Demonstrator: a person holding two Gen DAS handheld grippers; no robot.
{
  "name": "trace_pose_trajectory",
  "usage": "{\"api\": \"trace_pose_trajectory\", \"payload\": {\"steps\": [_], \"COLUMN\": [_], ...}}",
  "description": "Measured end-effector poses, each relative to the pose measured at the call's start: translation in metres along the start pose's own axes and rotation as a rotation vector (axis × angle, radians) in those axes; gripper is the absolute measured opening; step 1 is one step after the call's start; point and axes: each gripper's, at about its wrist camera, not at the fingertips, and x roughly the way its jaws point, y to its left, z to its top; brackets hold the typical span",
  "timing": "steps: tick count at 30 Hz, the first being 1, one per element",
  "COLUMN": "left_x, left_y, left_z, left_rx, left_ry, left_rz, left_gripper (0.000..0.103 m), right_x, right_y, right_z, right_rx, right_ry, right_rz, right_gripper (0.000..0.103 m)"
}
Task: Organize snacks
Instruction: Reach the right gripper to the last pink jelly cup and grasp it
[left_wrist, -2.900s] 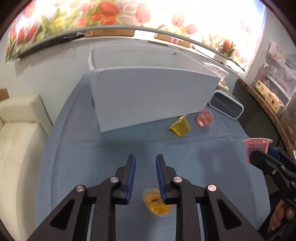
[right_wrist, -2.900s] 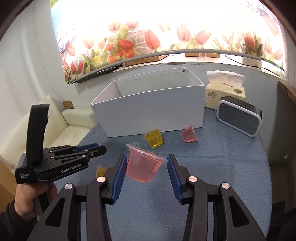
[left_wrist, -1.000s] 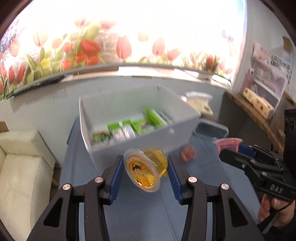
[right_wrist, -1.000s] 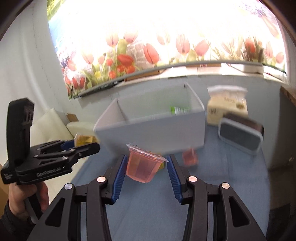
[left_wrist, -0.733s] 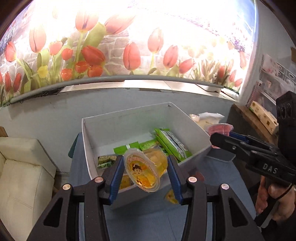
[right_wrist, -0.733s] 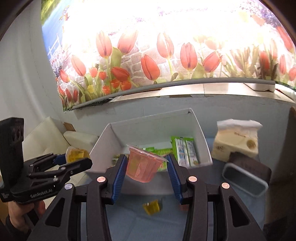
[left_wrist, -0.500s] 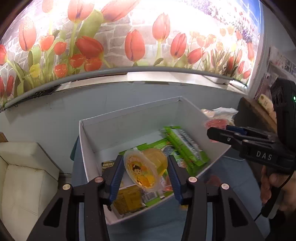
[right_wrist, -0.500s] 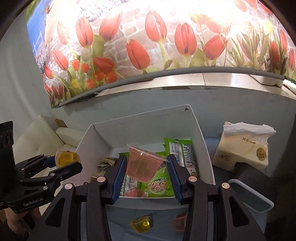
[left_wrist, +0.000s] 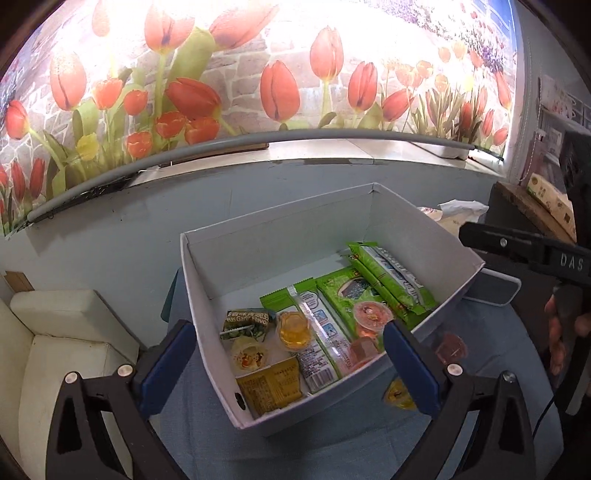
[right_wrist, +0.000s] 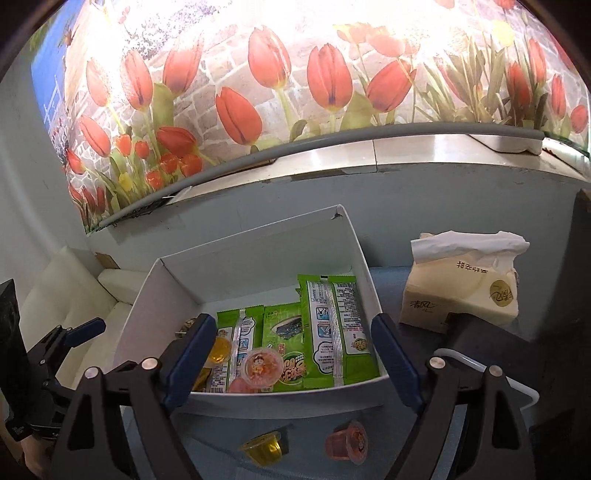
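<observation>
I held my left gripper (left_wrist: 288, 354) and right gripper (right_wrist: 293, 341) above the white cardboard box (left_wrist: 221, 332), jaws spread wide, both released. The yellow jelly cup (left_wrist: 293, 329) and pink jelly cup (right_wrist: 261, 366) lay inside among green snack packets (right_wrist: 334, 328).

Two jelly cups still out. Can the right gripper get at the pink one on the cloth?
Probably yes: the right gripper is open and empty, and the pink cup lies on the cloth in front of the box, nothing covering it.
</observation>
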Motion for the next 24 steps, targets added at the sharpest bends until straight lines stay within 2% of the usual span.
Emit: {"api": "trace_pose_trajectory", "payload": {"steps": [4,6,12,15,18,24], "left_x": [-0.024,-0.037,-0.063,-0.072,-0.075,-0.078], "left_y": [-0.011,-0.021,-0.053,-0.063,-0.071,-0.072], "left_z": [-0.016,-0.028,-0.062,-0.076,-0.087,-0.104], "left_rx": [-0.036,-0.033,-0.036,-0.042,-0.045,-0.057], "left_ry": [-0.020,-0.028,-0.037,-0.033,-0.016,0.004], "left_rz": [-0.024,-0.043,-0.116,-0.137,-0.146,-0.121], "left_gripper": [0.103,0.103,0.103,0.103,0.103,0.103], "right_x": [-0.020,-0.033,-0.053,-0.049,-0.038,-0.011], "right_y": [-0.002,-0.003,-0.011,-0.019,-0.023,-0.014], "right_z": [-0.018,-0.032,-0.074,-0.092,-0.108,-0.123], "right_rx": [-0.005,-0.013,-0.045,-0.025,-0.034,-0.094], "right_ry": [-0.011,-0.028,-0.026,0.015,0.066,0.119], "right_rz": [-0.014,-0.032,-0.064,-0.048,-0.069,-0.111], "right_gripper": [0.092,0.103,0.103,0.103,0.103,0.103]}}
